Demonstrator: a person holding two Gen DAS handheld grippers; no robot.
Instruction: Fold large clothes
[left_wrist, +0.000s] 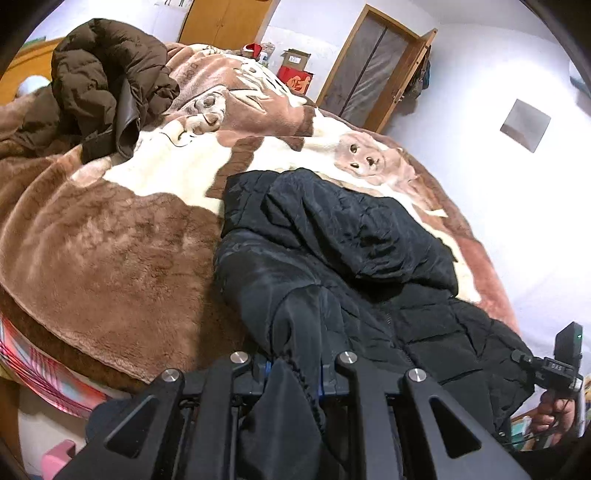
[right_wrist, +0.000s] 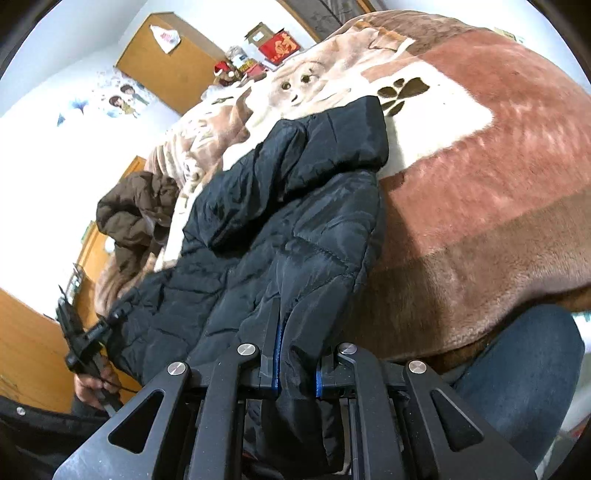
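Plainly, the black puffer jacket (left_wrist: 343, 236) lies lengthwise on the bed, on top of a plush brown, cream and pink blanket (left_wrist: 110, 236) printed with puppies and paw marks. Its shell is a slightly shiny quilted fabric, stitched into puffy panels and creased all over. The hood (right_wrist: 332, 144) is at the far end, flopped over the shoulders, with a darker matte band along its rim. A zip line runs down the middle of the front.

The near hem of the jacket is lifted off the bed edge by both tools. The left claw (left_wrist: 295, 369) is pressed together on a gathered fold of the hem at the jacket's left corner, black cloth bunching up between its blue-edged pads and spilling down over the tool's frame. The right claw (right_wrist: 295, 369) is likewise clamped on the hem at the other corner, with a ridge of fabric standing up between its fingers. From each pinched corner the cloth runs taut toward the body of the jacket.

Each wrist view catches the other tool at its edge, with the person's hand (left_wrist: 554, 410) wrapped around the handle. A leg in blue jeans (right_wrist: 517, 369) stands against the bed edge.

A second garment, a brown puffer coat (left_wrist: 107, 81), sits in a crumpled heap at the far side of the bed, well apart from the black one.
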